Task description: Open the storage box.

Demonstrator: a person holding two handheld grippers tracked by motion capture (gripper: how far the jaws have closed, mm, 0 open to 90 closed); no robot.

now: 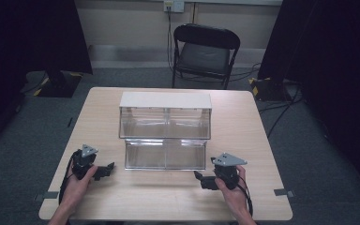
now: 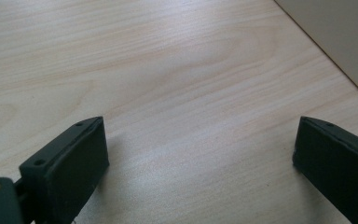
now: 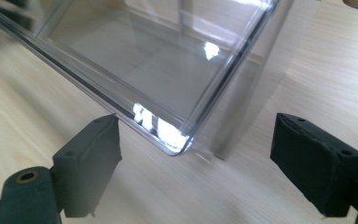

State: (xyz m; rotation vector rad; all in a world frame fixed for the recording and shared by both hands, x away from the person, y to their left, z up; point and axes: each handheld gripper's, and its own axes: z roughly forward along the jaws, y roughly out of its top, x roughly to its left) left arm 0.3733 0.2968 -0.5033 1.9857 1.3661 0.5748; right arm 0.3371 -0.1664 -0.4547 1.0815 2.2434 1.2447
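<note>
High view shows the clear two-tier bin [image 1: 165, 133] standing at the middle of the table [image 1: 243, 197], its lower tier facing the near edge. Both tiers look bare, so the work seems hardly begun and nothing is gripped yet. The right gripper [image 3: 196, 161], jaws spread wide, points at the lower tier's near right corner, just short of touching. The left gripper [image 2: 200, 158], jaws also spread, hovers over bare wood near the table's near left corner.

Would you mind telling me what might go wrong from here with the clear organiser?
The right gripper is open with the organiser corner between its jaws; the slick clear wall might slip or skid if pinched there. The left gripper is open over bare table, so nothing steadies the far side, and the organiser could pivot.
</note>
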